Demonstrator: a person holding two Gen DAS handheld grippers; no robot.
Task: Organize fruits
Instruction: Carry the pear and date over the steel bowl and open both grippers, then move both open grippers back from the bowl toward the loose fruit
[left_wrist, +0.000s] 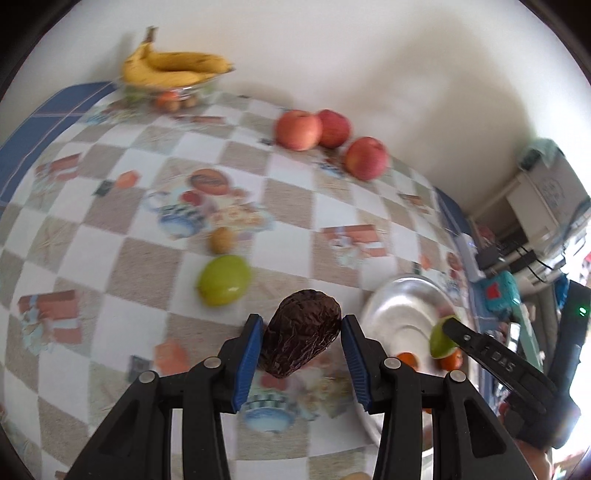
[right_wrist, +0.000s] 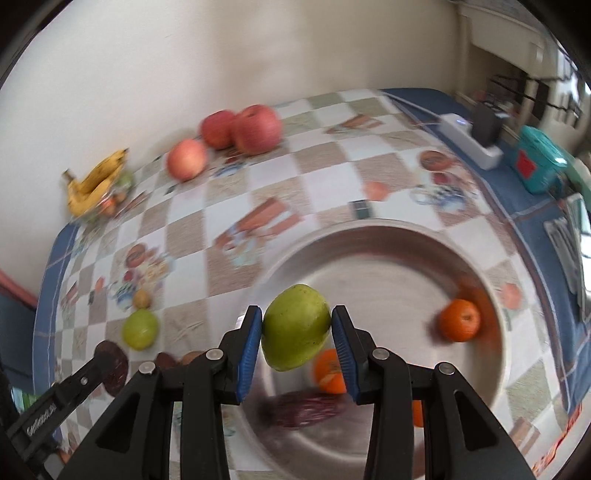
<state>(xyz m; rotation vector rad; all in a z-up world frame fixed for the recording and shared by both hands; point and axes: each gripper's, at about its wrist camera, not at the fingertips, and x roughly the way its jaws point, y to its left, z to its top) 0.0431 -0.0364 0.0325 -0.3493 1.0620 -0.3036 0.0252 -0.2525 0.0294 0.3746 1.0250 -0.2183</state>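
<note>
My left gripper (left_wrist: 302, 328) is shut on a dark wrinkled passion fruit (left_wrist: 301, 332) and holds it above the checkered tablecloth, left of the metal bowl (left_wrist: 402, 306). My right gripper (right_wrist: 297, 325) is shut on a green fruit (right_wrist: 295, 326) and holds it over the metal bowl (right_wrist: 388, 240), which holds oranges (right_wrist: 460, 319) and a dark wrinkled fruit (right_wrist: 306, 408). Another green fruit (left_wrist: 223, 280) and a small brown fruit (left_wrist: 221, 240) lie on the cloth. The right gripper with its green fruit (left_wrist: 443, 341) shows over the bowl in the left wrist view.
Three red apples (left_wrist: 314, 129) sit by the wall. A glass bowl with bananas (left_wrist: 173, 68) stands at the far corner. A white power strip (right_wrist: 472, 136) and a teal box (right_wrist: 535, 162) lie on the blue cloth edge at the right.
</note>
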